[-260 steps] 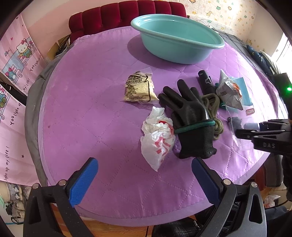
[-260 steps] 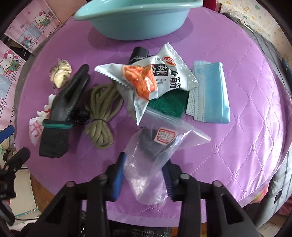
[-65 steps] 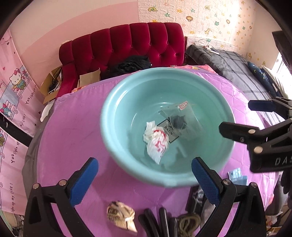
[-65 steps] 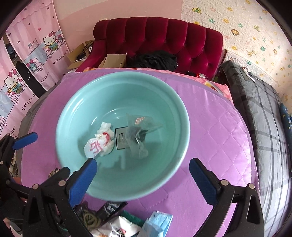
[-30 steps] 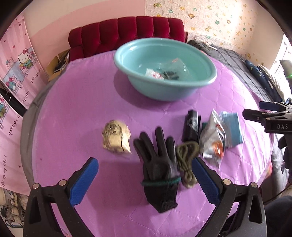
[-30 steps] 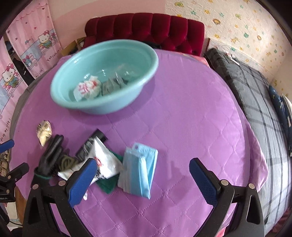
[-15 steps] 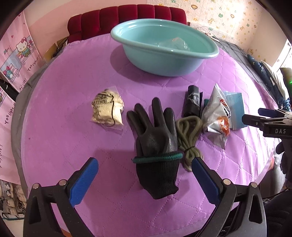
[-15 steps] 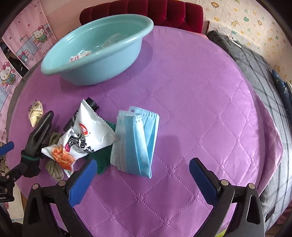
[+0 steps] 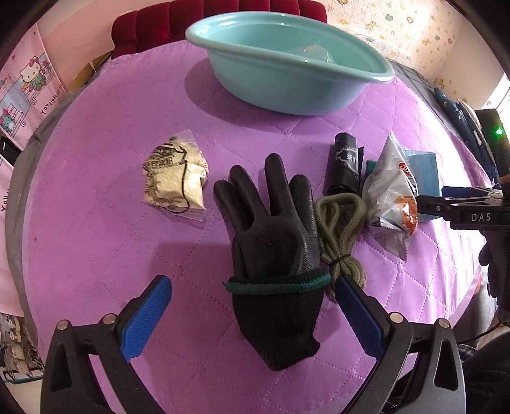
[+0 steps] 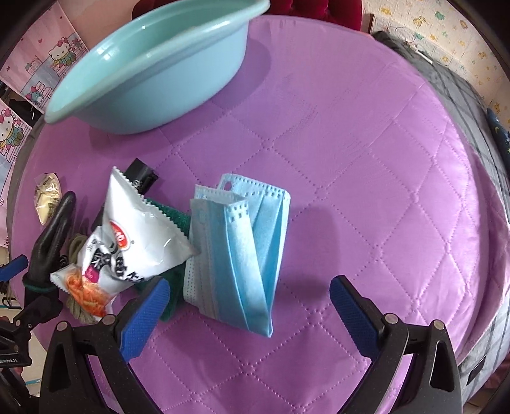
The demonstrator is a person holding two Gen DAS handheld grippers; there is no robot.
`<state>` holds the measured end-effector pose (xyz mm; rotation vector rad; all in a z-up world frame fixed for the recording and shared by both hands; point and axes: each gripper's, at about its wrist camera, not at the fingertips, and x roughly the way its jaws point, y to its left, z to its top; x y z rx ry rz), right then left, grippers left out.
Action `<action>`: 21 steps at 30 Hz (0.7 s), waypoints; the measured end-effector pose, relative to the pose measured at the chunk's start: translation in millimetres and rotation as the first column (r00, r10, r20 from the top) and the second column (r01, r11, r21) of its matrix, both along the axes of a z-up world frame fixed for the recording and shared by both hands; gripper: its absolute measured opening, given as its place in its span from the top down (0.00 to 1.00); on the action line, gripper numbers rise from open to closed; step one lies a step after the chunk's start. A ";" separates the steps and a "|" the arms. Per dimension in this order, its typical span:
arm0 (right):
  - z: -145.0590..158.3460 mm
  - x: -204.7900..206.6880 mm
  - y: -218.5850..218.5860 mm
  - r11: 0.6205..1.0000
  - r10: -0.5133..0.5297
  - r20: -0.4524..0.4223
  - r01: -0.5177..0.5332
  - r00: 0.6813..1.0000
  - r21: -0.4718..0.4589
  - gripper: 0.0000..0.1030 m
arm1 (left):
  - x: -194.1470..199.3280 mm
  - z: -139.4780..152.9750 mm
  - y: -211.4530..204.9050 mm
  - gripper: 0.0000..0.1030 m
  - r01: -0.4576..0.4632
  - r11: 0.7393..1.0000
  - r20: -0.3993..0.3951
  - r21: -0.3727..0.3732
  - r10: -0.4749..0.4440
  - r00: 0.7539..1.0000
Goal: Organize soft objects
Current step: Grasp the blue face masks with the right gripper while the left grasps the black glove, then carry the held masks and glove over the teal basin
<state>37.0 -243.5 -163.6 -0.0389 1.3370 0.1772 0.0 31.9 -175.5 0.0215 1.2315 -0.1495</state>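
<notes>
On the purple quilted surface (image 9: 95,242), the left gripper (image 9: 251,305), jaws released, straddles the black rubber-coated glove's (image 9: 274,235) cuff. The right gripper (image 10: 245,305), jaws also released, hovers over folded blue face masks (image 10: 242,245); a white snack packet (image 10: 134,242) hides most of the green cloth (image 10: 178,216).

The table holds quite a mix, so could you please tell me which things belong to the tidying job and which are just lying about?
Part of the job:
basin
black glove
green rope
snack packet
face masks
small beige bag
black pouch
green cloth

Just lying about:
red sofa
cartoon curtain
</notes>
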 end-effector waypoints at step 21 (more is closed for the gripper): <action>15.2 7.8 -11.1 1.000 -0.015 0.047 0.014 0.999 0.025 0.82 | 0.9 6.3 0.5 0.65 0.023 0.999 -0.010 -0.043 -0.024 1.000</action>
